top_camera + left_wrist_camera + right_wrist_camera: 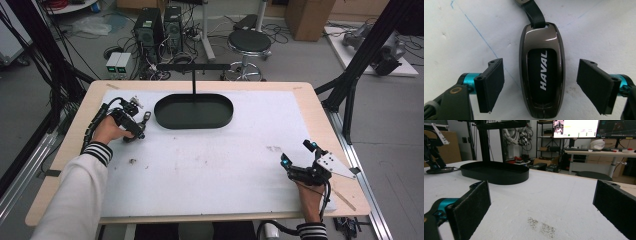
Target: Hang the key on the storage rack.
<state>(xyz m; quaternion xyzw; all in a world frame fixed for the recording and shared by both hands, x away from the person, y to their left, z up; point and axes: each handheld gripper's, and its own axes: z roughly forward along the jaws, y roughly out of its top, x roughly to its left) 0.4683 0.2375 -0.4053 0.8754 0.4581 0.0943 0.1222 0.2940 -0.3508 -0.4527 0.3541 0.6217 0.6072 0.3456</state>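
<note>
A dark glossy car key fob (542, 75) marked HAVAL lies flat on the white table sheet (210, 160), with a black strap at its far end. In the high view the fob (146, 118) sits left of a black oval tray (194, 126). My left gripper (140, 128) points down over it, and its black pads (491, 82) stand one on each side of the fob with a gap on both sides, not touching it. My right gripper (296, 153) rests near the table's right front, held level and open, with nothing between its pads (471, 207).
The oval tray (496, 173) carries a black post with a crossbar (194, 66). Faint dirt marks (541, 226) lie on the sheet ahead of the right gripper. Beyond the table stand a stool (249, 42), computer towers (157, 27) and cables.
</note>
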